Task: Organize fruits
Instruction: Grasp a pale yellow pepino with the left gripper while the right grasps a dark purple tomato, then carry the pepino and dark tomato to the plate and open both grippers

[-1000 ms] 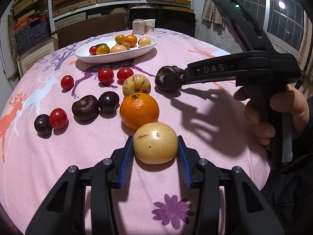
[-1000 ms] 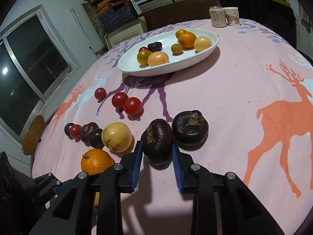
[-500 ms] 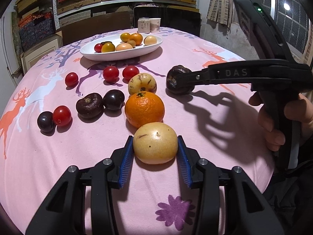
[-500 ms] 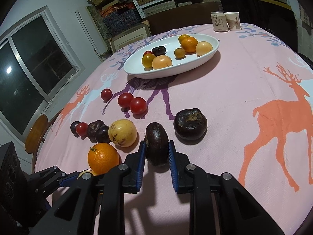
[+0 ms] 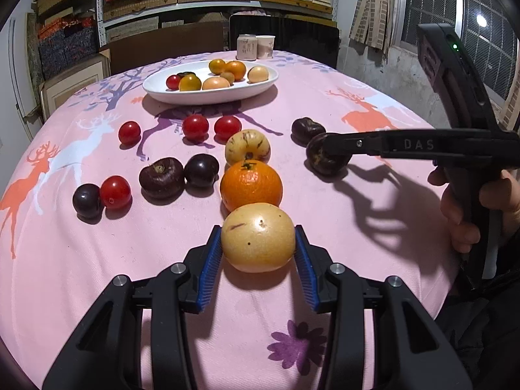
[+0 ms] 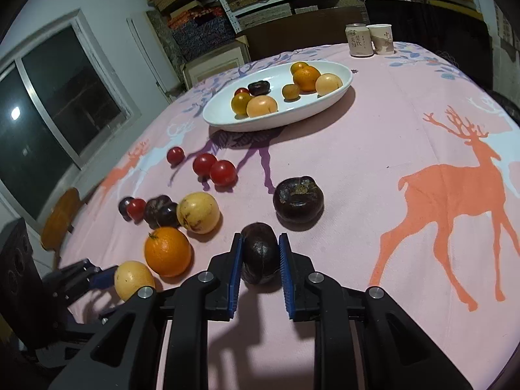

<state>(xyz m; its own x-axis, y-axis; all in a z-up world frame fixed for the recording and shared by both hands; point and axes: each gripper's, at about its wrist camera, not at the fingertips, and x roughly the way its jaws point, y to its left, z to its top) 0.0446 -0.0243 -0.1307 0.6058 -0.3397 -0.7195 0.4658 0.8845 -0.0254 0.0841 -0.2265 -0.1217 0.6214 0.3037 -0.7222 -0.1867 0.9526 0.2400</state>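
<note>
Both grippers are engaged at the near edge of the table, each closed on one fruit. The left gripper point(image 5: 258, 250) has its blue pads against the sides of a yellow fruit point(image 5: 258, 237), which sits low over the pink tablecloth point(image 5: 325, 97); whether it rests on the cloth or is just clear of it cannot be told. The right gripper point(image 6: 260, 253) is drawn narrow, its pads pressed on a dark purple fruit point(image 6: 260, 250) turned on edge between them. A second dark fruit point(image 6: 298, 203) lies just beyond it, apart from the pads.

The destination appears to be the white oval dish point(image 6: 338, 92) at the far side, already holding several fruits — orange, yellow, dark and red ones mixed. Loose fruit remains on the cloth: an orange point(image 5: 251, 185) directly ahead of the yellow fruit and near it, a speckled yellow fruit point(image 5: 247, 146) behind that, three red tomatoes point(image 5: 195, 126) further on, and a cluster of dark and red fruits to the left.

Judgement: the step in hand is the pick, grips made and the carry not yet begun; the task is partly done. The next move calls for a lift clear of the cloth, then a carry over the loose fruit — the orange stands closest in the left gripper's path — and a low release into a bare part of the dish, so that round fruit does not roll out.
</note>
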